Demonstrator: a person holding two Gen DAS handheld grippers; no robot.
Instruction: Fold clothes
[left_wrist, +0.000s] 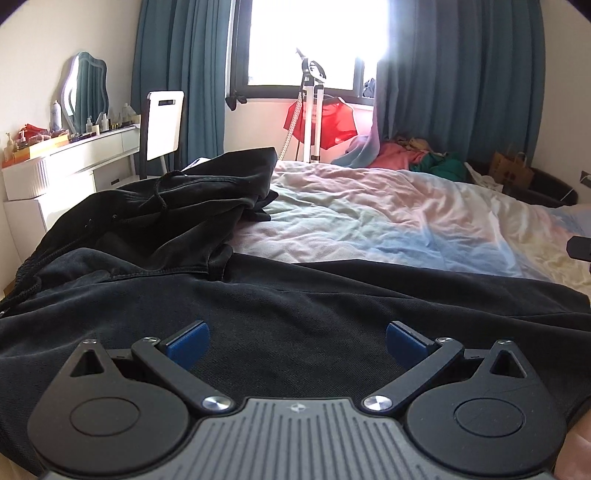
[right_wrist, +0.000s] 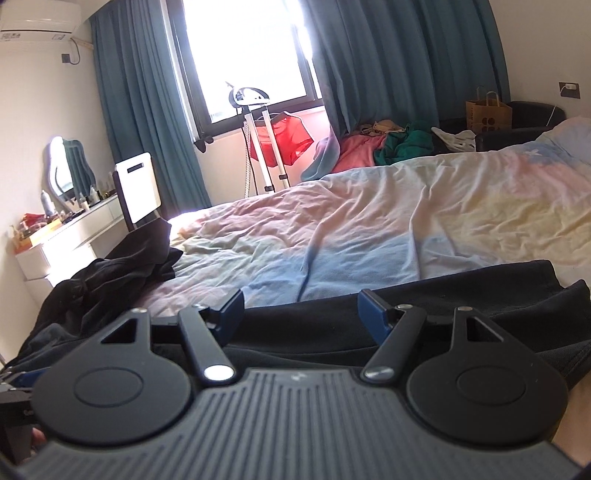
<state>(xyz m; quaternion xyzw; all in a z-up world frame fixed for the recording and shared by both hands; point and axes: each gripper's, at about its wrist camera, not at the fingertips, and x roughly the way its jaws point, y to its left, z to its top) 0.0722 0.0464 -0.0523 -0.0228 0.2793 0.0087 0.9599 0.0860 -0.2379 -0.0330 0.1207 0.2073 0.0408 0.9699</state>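
- The bed (right_wrist: 369, 221) carried a rumpled pastel cover.
- The black garment (left_wrist: 295, 295) lay spread over its near edge (bunched at the left).
- The left gripper (left_wrist: 297, 345) hung above the cloth, jaws spread and empty.
- The right gripper (right_wrist: 301, 314) did likewise, jaws spread.

Black garment (left_wrist: 295, 295) cut off at frame bottom; dresser bottles (left_wrist: 88, 123) too small.

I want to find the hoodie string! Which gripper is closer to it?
Left. The left gripper hovers open over the black hoodie, its drawstring just ahead-left. The right gripper sits by the far hem.
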